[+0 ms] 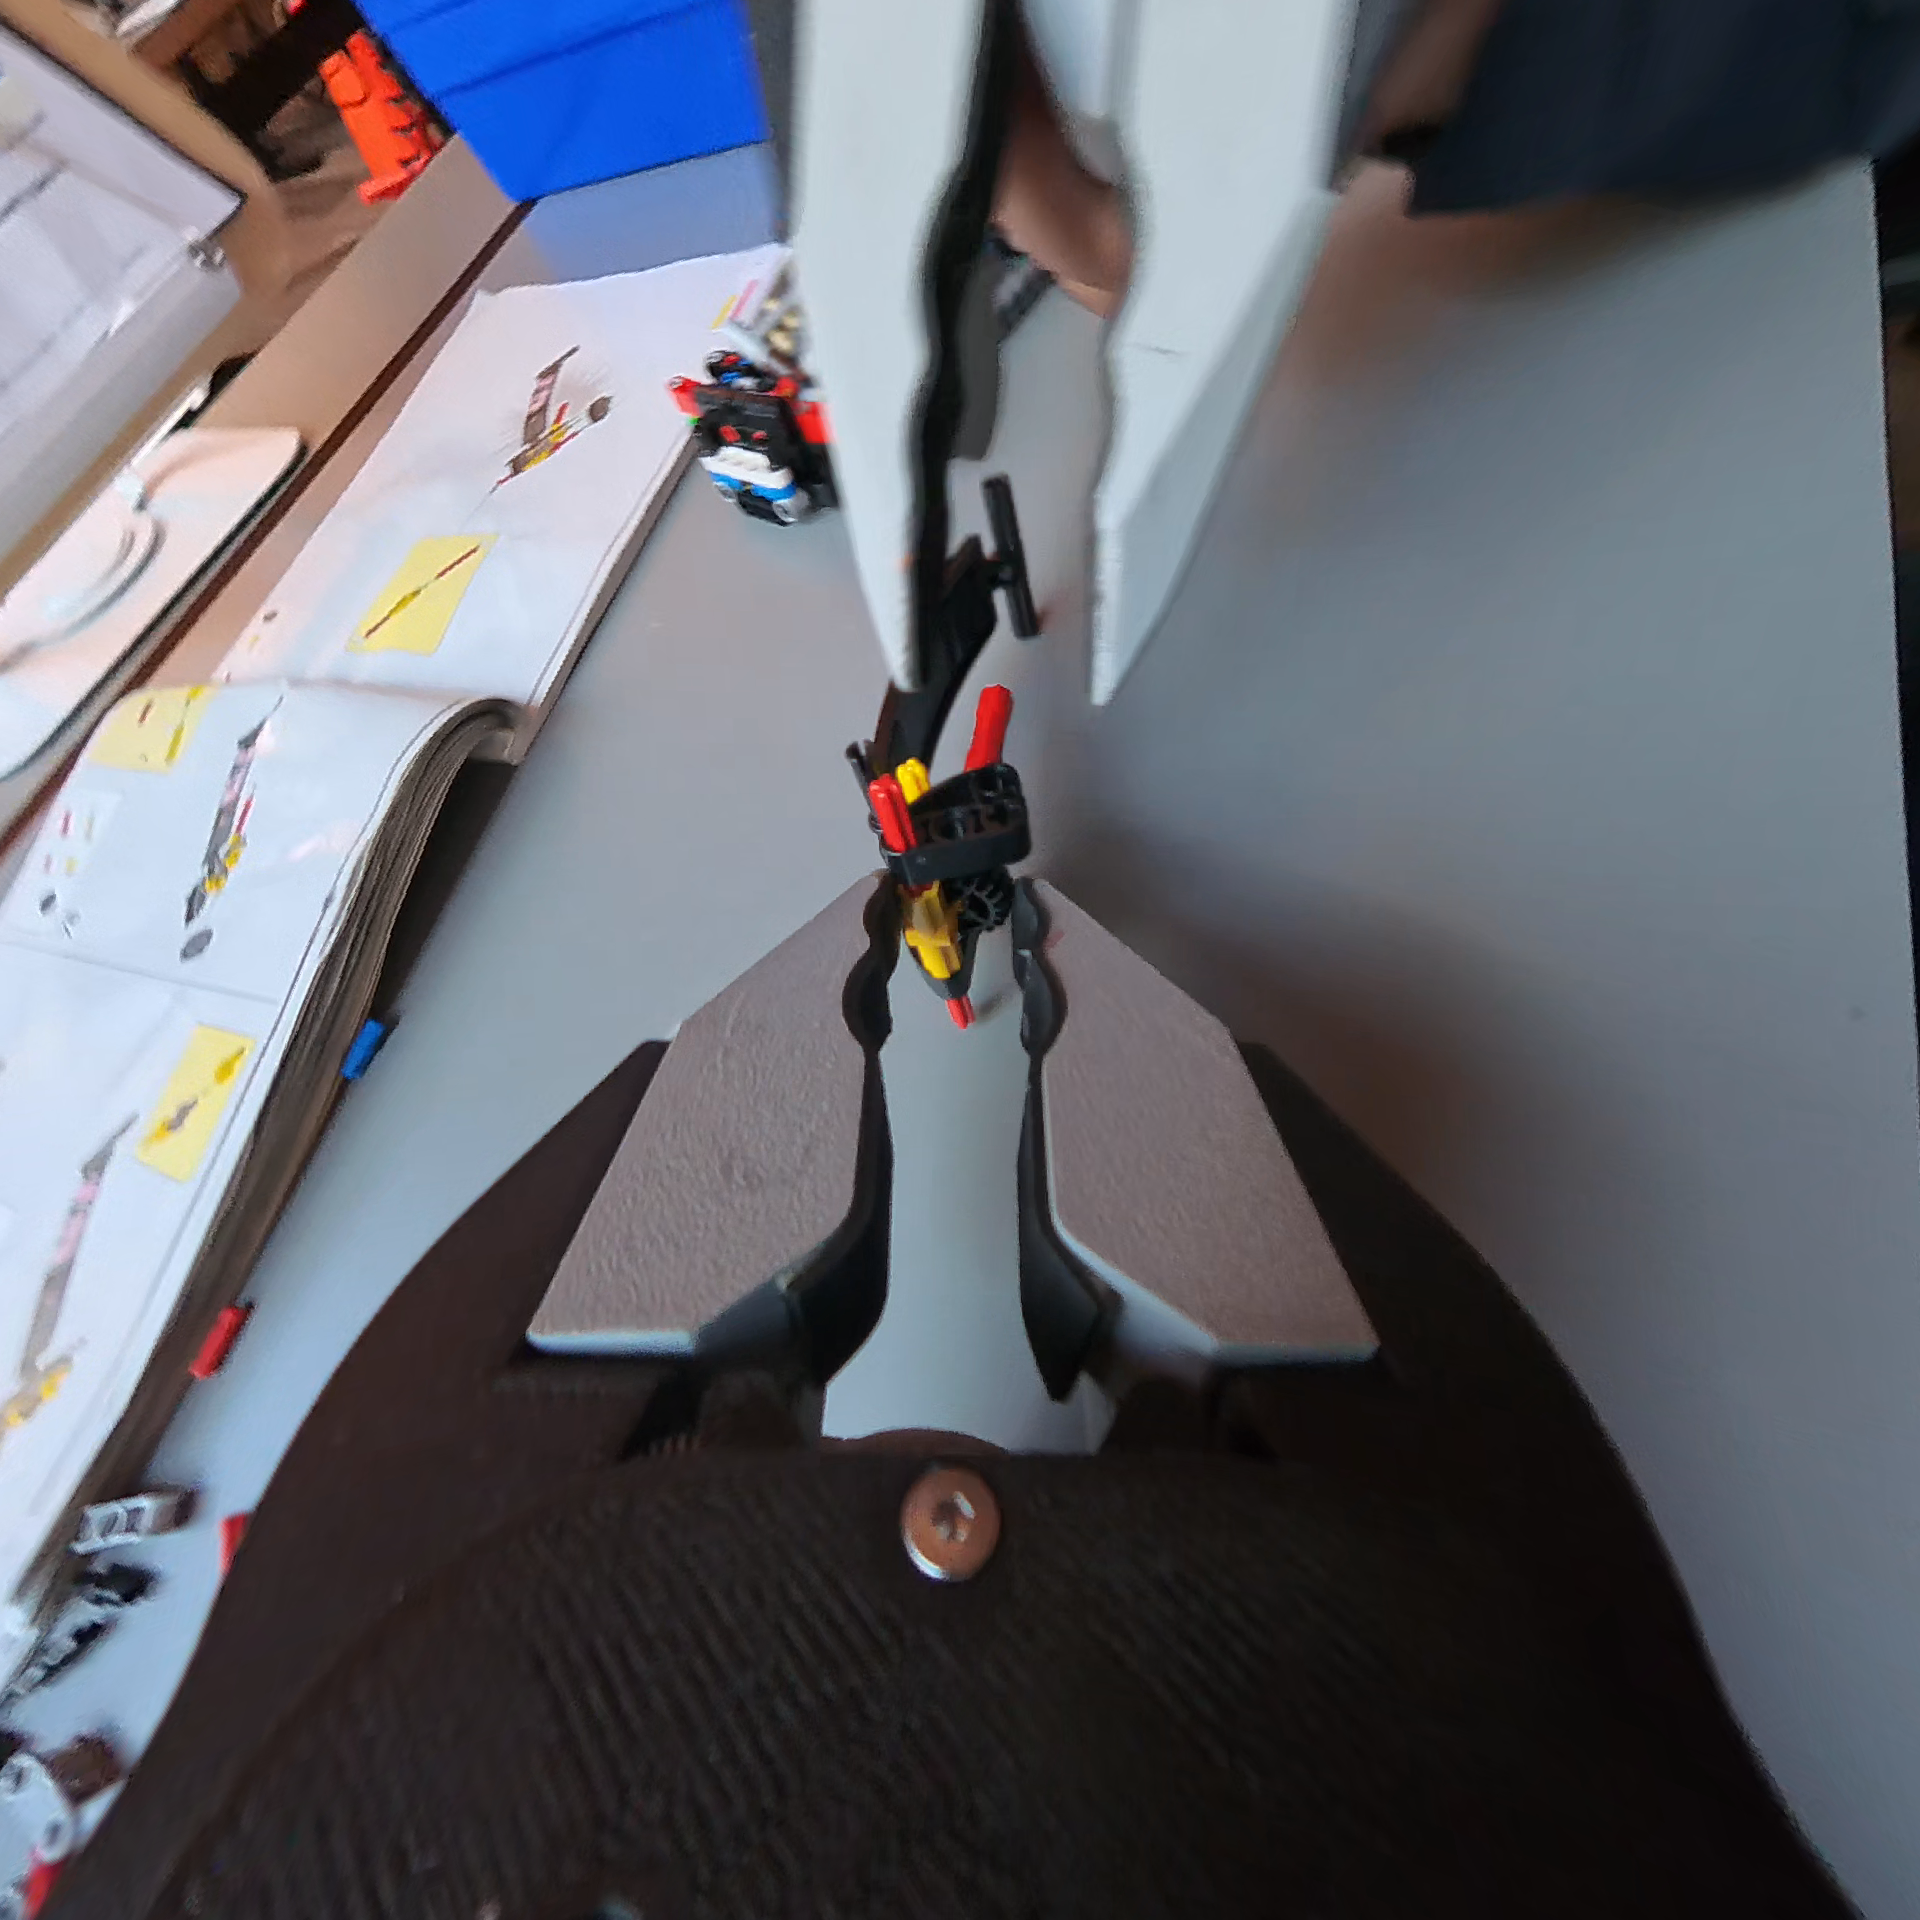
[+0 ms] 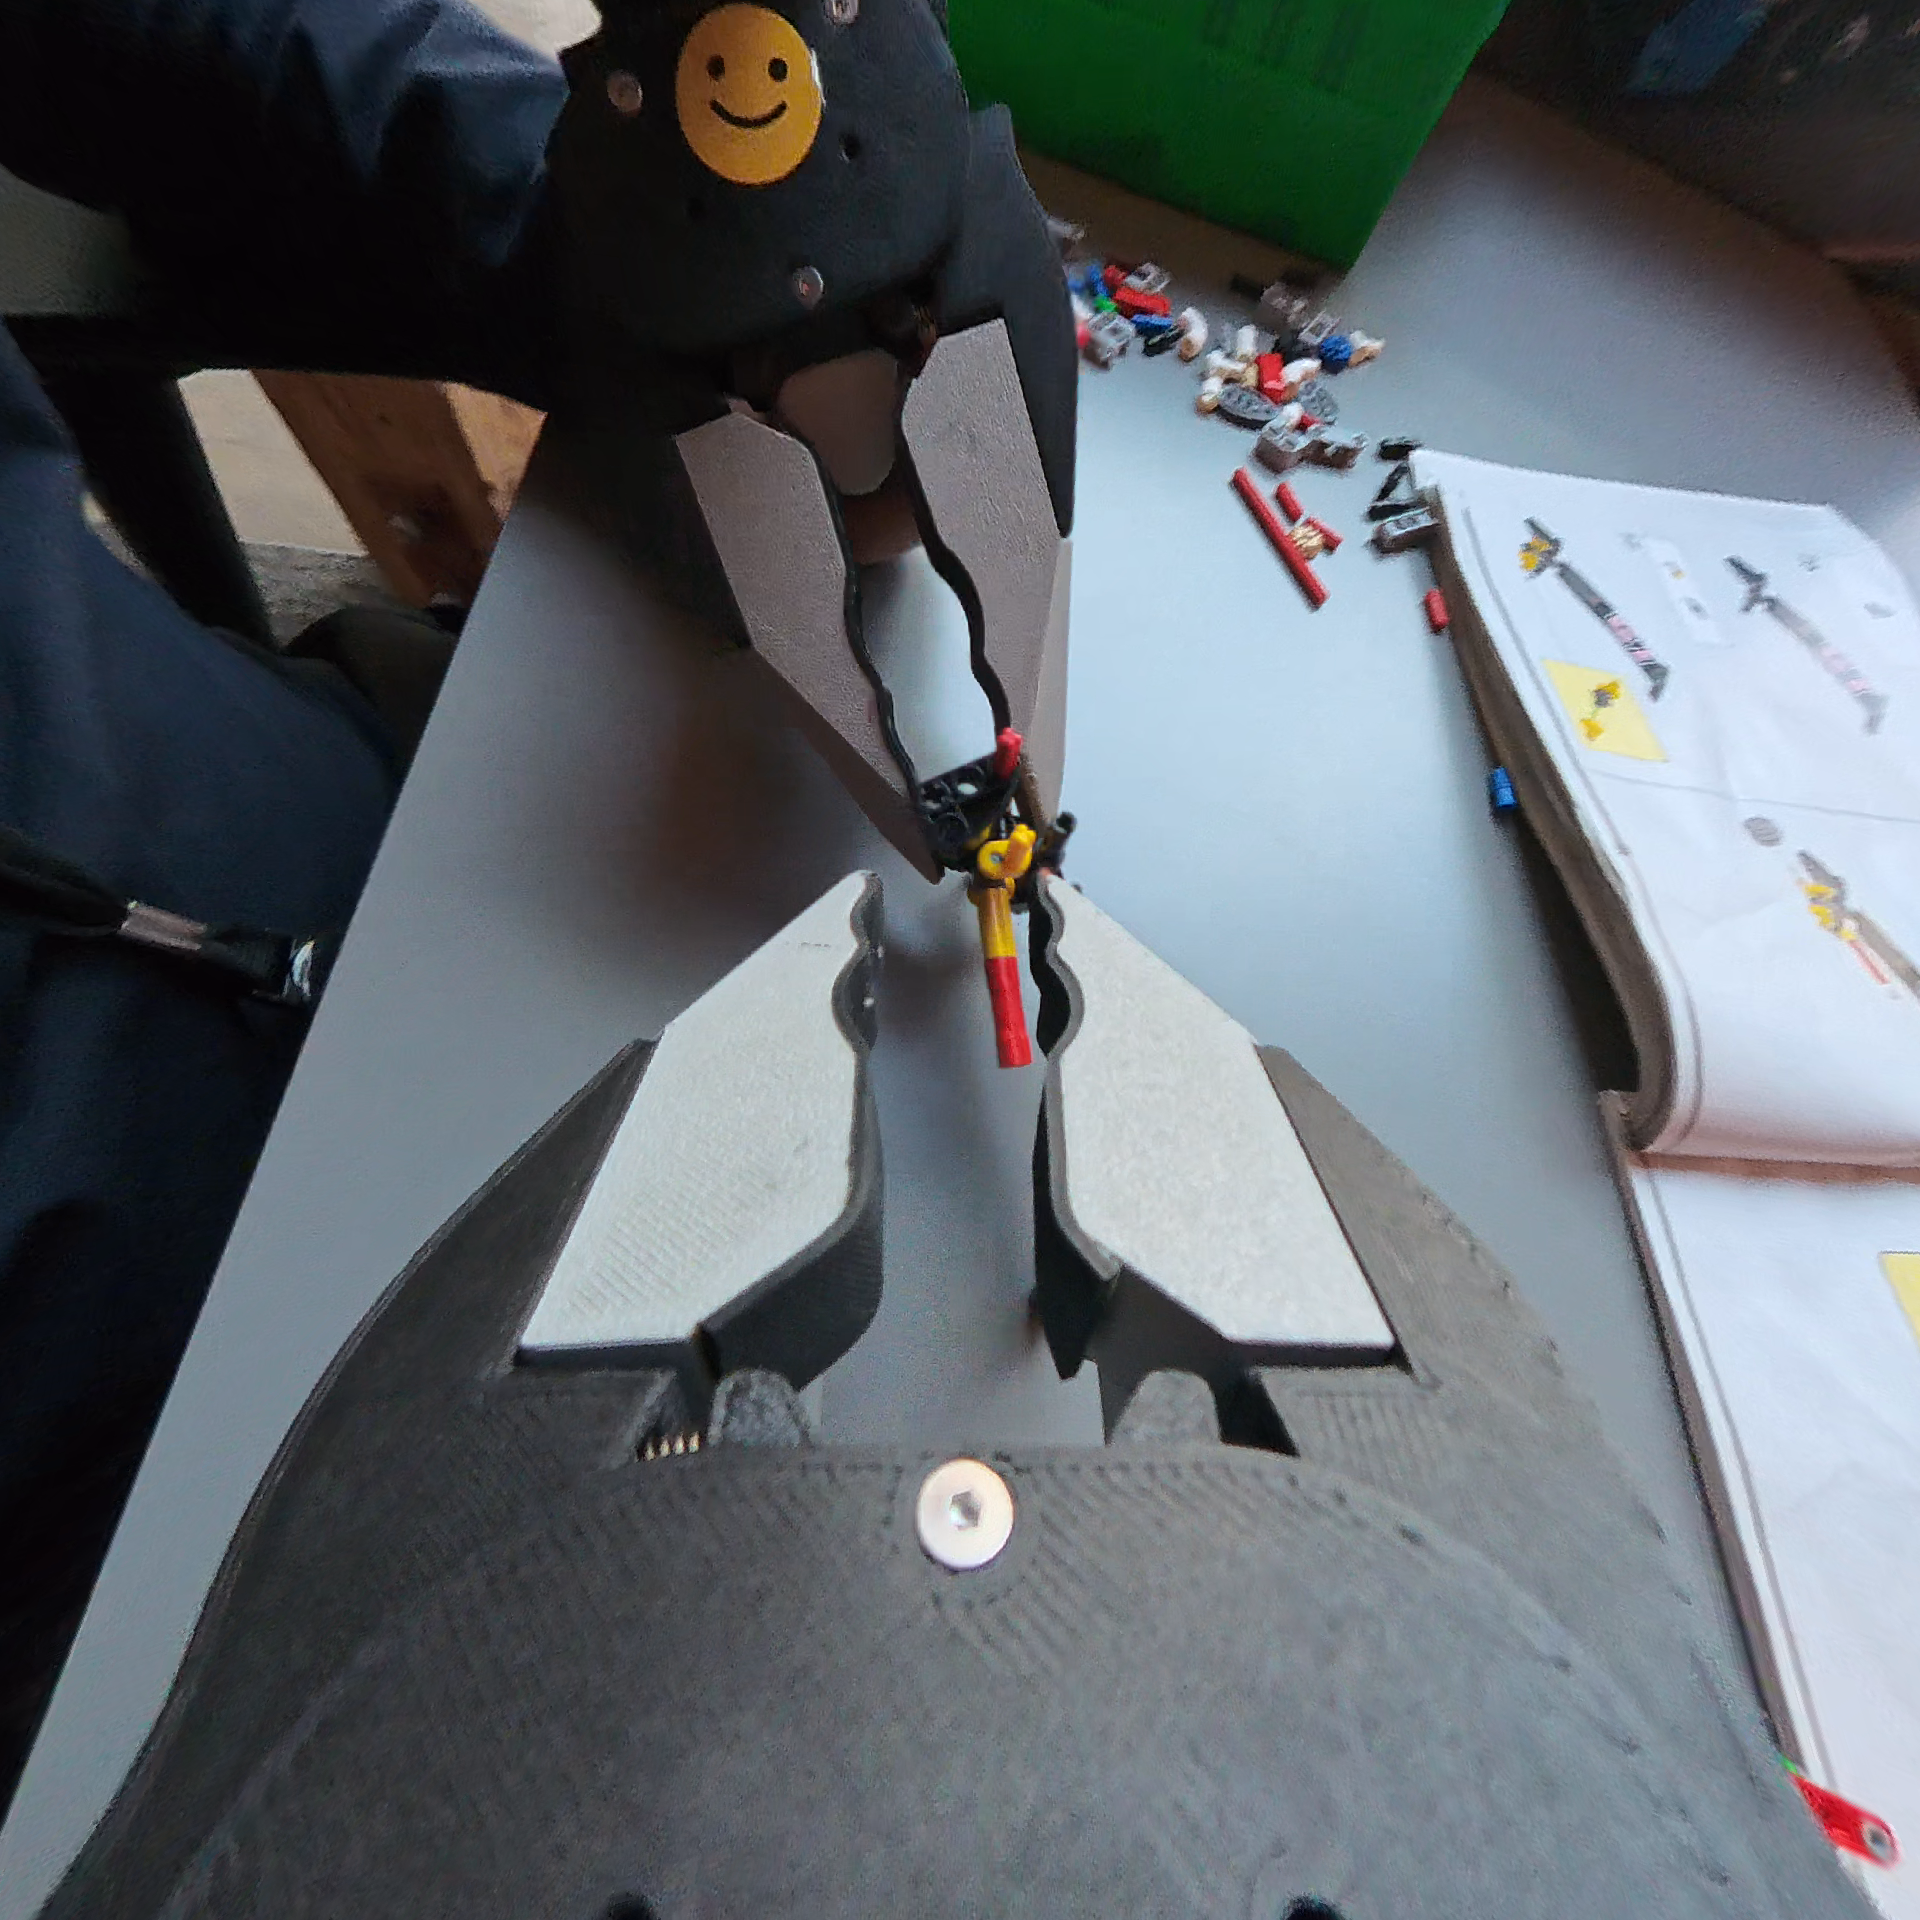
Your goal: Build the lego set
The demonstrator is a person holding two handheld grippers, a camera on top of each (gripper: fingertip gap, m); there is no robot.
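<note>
The left tool [image 1: 951, 914] pinches a small black, yellow and red plastic brick assembly [image 1: 940, 831] above the grey table [image 1: 1455, 831]. The right tool [image 2: 961, 894] stands narrowly parted; only one pad [image 2: 1049, 935] appears to touch it. Beyond, an open instruction booklet [image 2: 1714, 779] runs off frame, and scattered loose bricks [image 2: 1247, 364] are blurred.

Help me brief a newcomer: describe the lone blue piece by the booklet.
Find the open booklet on the grey table. Against its stacked page edges lies a small blue piece, alone. The nearest loose pieces there are red.
</note>
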